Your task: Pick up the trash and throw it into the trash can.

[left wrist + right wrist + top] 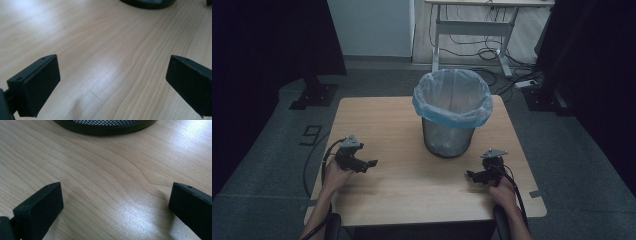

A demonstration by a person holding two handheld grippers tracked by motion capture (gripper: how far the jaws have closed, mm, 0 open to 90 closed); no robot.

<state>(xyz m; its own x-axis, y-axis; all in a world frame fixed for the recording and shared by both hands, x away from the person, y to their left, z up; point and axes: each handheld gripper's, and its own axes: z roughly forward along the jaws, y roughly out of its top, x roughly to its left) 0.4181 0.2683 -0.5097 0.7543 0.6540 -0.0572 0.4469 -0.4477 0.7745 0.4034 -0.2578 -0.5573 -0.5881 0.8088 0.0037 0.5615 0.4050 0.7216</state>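
A black mesh wastebasket (448, 134) lined with a pale blue plastic bag (453, 102) stands upright at the middle back of the wooden table (402, 185). My left gripper (366, 165) rests low over the table's front left, open, nothing between its jaws (112, 82). My right gripper (473, 176) sits at the front right, just below and right of the basket, open and empty (115, 207). The basket's dark base rim (100, 128) shows at the top of the right gripper view, and a sliver of the base (147, 3) in the left gripper view.
The table stands on grey floor. Beyond it are a white desk frame (472, 30) with tangled cables (492, 50) and a power strip (527, 82). A black stand base (314, 95) sits at the far left, another dark base (544, 97) at the right.
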